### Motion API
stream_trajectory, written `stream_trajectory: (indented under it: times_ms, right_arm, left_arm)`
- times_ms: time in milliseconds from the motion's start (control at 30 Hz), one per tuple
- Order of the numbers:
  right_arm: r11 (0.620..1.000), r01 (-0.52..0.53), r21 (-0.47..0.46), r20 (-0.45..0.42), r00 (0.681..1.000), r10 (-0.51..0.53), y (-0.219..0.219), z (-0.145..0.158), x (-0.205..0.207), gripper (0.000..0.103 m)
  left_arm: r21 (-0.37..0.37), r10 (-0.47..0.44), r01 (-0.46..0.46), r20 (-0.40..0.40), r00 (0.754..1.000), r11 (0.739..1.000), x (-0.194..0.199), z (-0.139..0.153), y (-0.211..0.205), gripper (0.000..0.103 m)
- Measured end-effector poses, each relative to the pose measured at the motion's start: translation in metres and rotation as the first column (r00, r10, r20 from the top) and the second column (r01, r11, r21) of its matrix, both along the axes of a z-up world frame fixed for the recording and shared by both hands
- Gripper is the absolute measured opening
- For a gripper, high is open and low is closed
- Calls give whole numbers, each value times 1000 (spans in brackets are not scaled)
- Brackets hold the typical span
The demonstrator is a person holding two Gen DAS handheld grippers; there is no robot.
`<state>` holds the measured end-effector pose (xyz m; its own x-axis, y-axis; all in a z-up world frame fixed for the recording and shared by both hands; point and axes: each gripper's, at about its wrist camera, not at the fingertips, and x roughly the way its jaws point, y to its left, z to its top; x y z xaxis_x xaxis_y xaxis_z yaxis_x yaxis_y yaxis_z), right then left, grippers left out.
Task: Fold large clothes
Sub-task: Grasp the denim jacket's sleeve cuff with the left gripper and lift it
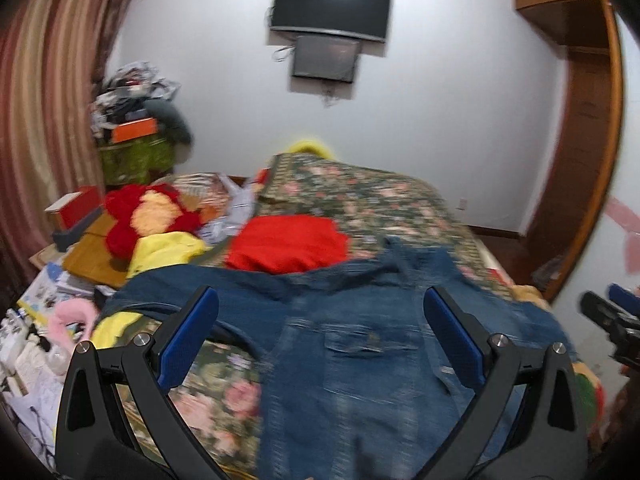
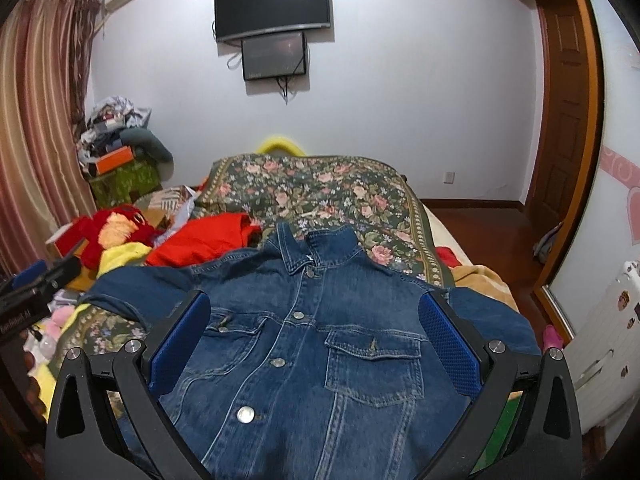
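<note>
The denim jacket [image 2: 316, 344] lies front side up on the floral bedspread [image 2: 320, 188], buttoned, collar toward the far wall, both sleeves spread outward. The right gripper [image 2: 314, 336] hovers over the jacket's chest, jaws wide apart, blue pads [image 2: 450, 344] flanking the two chest pockets, nothing held. The left gripper [image 1: 320, 332] stands likewise with jaws wide apart over the garment's left portion, empty; its view is blurred. A red garment [image 2: 200, 240] lies just beyond the jacket's left shoulder, with a red and yellow plush toy [image 2: 112, 232] farther left. A television [image 2: 272, 6] hangs on the far wall above a smaller screen [image 2: 274, 56]. Striped curtains [image 2: 28, 120] hang at the left.
</note>
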<state>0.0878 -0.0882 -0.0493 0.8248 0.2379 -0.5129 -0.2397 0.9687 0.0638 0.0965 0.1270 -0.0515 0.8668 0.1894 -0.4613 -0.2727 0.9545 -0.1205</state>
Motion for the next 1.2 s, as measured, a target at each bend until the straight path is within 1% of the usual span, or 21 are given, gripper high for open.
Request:
stream_trajectory:
  times_ms: [100, 233, 267, 333, 400, 433, 500, 533, 567, 667, 700, 733, 767, 867, 900, 967, 1100, 1133, 1167, 1200]
  right_arm:
    - [1000, 3, -23, -16, 1000, -3, 7, -6, 15, 103]
    - [999, 7, -50, -45, 999, -10, 15, -15, 36, 103]
    - [999, 9, -53, -54, 998, -11, 16, -17, 42, 103]
    - [998, 10, -58, -74, 997, -14, 19, -22, 50, 103]
    - [998, 11, -62, -95, 995, -16, 22, -28, 57, 103]
    - [998, 11, -63, -109, 994, -18, 23, -32, 61, 103]
    - [998, 9, -67, -143, 990, -19, 25, -39, 67, 103]
    - [997, 9, -70, -158, 987, -20, 26, -42, 70, 103]
    - [997, 9, -73, -172, 985, -22, 27, -45, 73, 103]
    - [997, 11, -78, -211, 977, -27, 28, -53, 82, 103]
    - [997, 11, -77, -225, 974, -29, 28, -56, 84, 103]
    - [997, 10, -75, -235, 972, -28, 29, -57, 87, 103]
    - [997, 9, -73, -244, 969, -27, 31, -59, 90, 103]
    - [997, 9, -70, -266, 964, -27, 32, -63, 95, 103]
    - [998, 10, -67, -273, 962, -28, 31, -64, 96, 103]
    - [998, 11, -60, -283, 959, -28, 32, -66, 100, 103]
    - [999, 13, -46, -299, 954, -26, 30, -68, 104, 103]
    - [999, 14, -45, -299, 954, -26, 30, -68, 104, 103]
    - [999, 14, -42, -298, 954, -26, 31, -68, 103, 103]
    - [999, 13, -38, -295, 955, -24, 31, -66, 102, 103]
  left_arm:
    - [31, 50, -48, -51, 997, 998, 13, -12, 27, 103]
    - [-3, 115, -115, -91, 989, 993, 33, -36, 71, 103]
    - [-10, 144, -146, -108, 984, 989, 38, -43, 86, 103]
    - [-31, 174, -180, -151, 973, 983, 44, -55, 104, 103]
    - [-66, 208, -224, -187, 960, 972, 51, -71, 128, 103]
    - [-87, 232, -255, -213, 949, 963, 54, -81, 144, 103]
    - [-117, 248, -283, -249, 936, 952, 57, -93, 165, 103]
    - [-159, 255, -308, -286, 924, 938, 63, -108, 181, 103]
    - [-182, 255, -320, -310, 916, 930, 64, -115, 190, 103]
    - [-295, 230, -347, -367, 901, 890, 69, -142, 221, 103]
    - [-328, 229, -360, -376, 898, 873, 70, -150, 230, 103]
    - [-370, 230, -382, -393, 891, 847, 70, -159, 242, 101]
    - [-397, 227, -390, -399, 889, 831, 70, -164, 250, 98]
    - [-479, 212, -406, -408, 888, 778, 68, -177, 273, 95]
    - [-507, 207, -405, -401, 892, 761, 68, -182, 281, 94]
    - [-537, 206, -409, -397, 894, 738, 70, -189, 295, 90]
    - [-575, 222, -410, -370, 902, 708, 70, -201, 321, 88]
    - [-587, 231, -412, -359, 904, 697, 70, -205, 328, 88]
    - [-599, 249, -426, -358, 900, 678, 70, -211, 335, 86]
    - [-607, 258, -433, -357, 898, 667, 70, -216, 341, 85]
